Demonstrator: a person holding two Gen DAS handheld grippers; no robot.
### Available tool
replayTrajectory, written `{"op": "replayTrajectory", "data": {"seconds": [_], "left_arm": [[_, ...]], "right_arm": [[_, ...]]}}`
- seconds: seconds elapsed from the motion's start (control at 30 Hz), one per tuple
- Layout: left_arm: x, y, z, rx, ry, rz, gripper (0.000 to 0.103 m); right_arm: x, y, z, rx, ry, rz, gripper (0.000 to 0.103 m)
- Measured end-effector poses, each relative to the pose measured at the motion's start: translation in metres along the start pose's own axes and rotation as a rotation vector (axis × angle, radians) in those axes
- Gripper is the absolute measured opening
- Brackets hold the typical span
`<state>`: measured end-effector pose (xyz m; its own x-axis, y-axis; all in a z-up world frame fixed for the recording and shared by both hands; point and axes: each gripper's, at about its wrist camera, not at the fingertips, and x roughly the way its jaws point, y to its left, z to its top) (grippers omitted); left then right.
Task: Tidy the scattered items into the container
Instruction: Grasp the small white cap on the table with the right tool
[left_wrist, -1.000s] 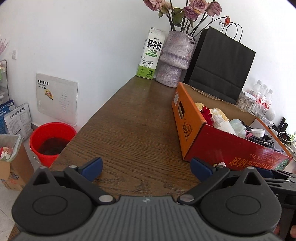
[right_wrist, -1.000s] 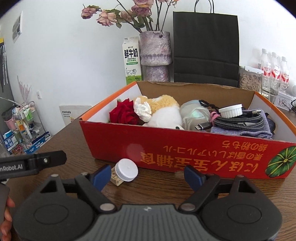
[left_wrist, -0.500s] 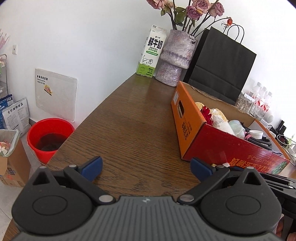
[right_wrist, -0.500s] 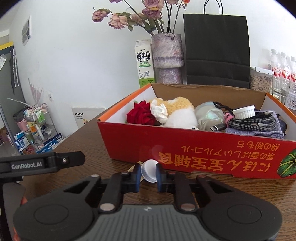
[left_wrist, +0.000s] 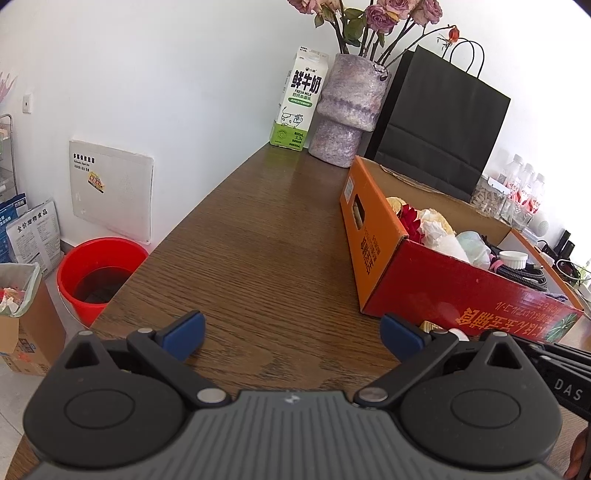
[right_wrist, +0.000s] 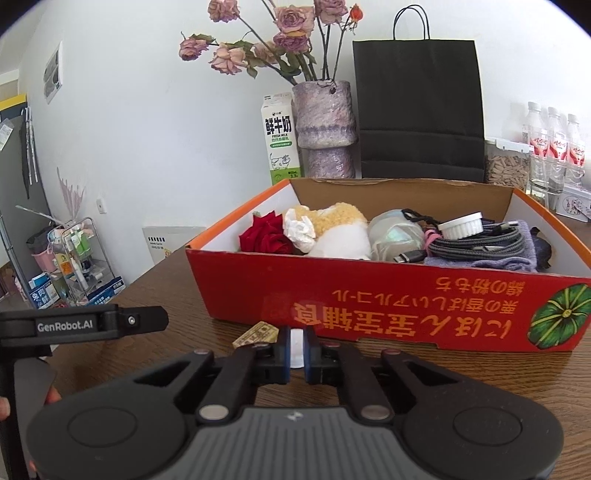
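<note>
A red and orange cardboard box (right_wrist: 369, 291) stands on the wooden table and holds a red rose (right_wrist: 266, 238), a plush toy, cables, a white jar and a purple cloth. My right gripper (right_wrist: 296, 349) is shut on a white bottle cap (right_wrist: 296, 347) just in front of the box's near wall; the bottle's tan label (right_wrist: 256, 334) sticks out to the left. My left gripper (left_wrist: 291, 334) is open and empty over bare table, left of the box (left_wrist: 373, 254). The bottle's tip (left_wrist: 430, 326) shows by its right finger.
A milk carton (left_wrist: 299, 101), a purple vase with dried roses (left_wrist: 347, 110) and a black paper bag (left_wrist: 439, 125) stand at the table's far end. Water bottles (right_wrist: 554, 144) stand at the back right. A red bucket (left_wrist: 98, 273) sits on the floor left of the table.
My right gripper closed on the white bottle cap and has lifted slightly with it, tilting up toward the box. My left gripper stayed open and shifted a little.
</note>
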<state>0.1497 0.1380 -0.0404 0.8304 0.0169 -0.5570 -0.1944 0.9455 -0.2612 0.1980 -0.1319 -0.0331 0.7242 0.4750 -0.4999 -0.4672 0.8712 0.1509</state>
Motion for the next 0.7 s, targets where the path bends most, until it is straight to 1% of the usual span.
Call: {"op": "replayTrajectory", "data": {"seconds": [0.03,0.07,0.1,0.13,0.17,0.27,0.37,0.47,0.53,0.57,0.7], "left_arm": [[0.000,0.000,0.000,0.000,0.000,-0.001,0.103],[0.000,-0.001,0.000,0.000,0.000,0.000,0.103],[0.000,-0.001,0.000,0.000,0.000,0.000,0.103],[0.000,-0.001,0.000,0.000,0.000,0.000,0.103],[0.001,-0.001,0.000,-0.001,-0.001,-0.001,0.103],[0.001,-0.001,0.000,-0.006,-0.002,-0.004,0.103],[0.001,-0.001,0.000,-0.006,-0.002,-0.005,0.103],[0.000,0.000,0.000,-0.011,-0.003,-0.011,0.103],[0.000,0.000,0.000,-0.012,-0.003,-0.012,0.103],[0.000,-0.001,0.000,-0.011,-0.003,-0.013,0.103],[0.000,-0.001,0.000,-0.011,-0.002,-0.014,0.103]], "right_arm": [[-0.001,-0.003,0.000,0.008,0.000,0.004,0.008],[-0.001,-0.006,0.001,0.021,0.004,0.010,0.014],[0.000,-0.008,0.002,0.029,0.012,0.015,0.032],[0.001,-0.008,0.002,0.030,0.022,0.012,0.044],[0.004,-0.007,0.002,0.022,0.031,0.008,0.062],[0.013,0.001,0.002,-0.019,0.056,-0.017,0.061],[0.025,0.004,0.005,-0.027,0.083,-0.047,0.053],[0.031,0.006,0.005,-0.033,0.099,-0.038,0.051],[0.030,0.007,0.004,-0.037,0.096,-0.027,0.044],[0.030,0.007,0.003,-0.036,0.099,-0.013,0.025],[0.024,0.007,0.001,-0.042,0.087,-0.003,0.026]]}}
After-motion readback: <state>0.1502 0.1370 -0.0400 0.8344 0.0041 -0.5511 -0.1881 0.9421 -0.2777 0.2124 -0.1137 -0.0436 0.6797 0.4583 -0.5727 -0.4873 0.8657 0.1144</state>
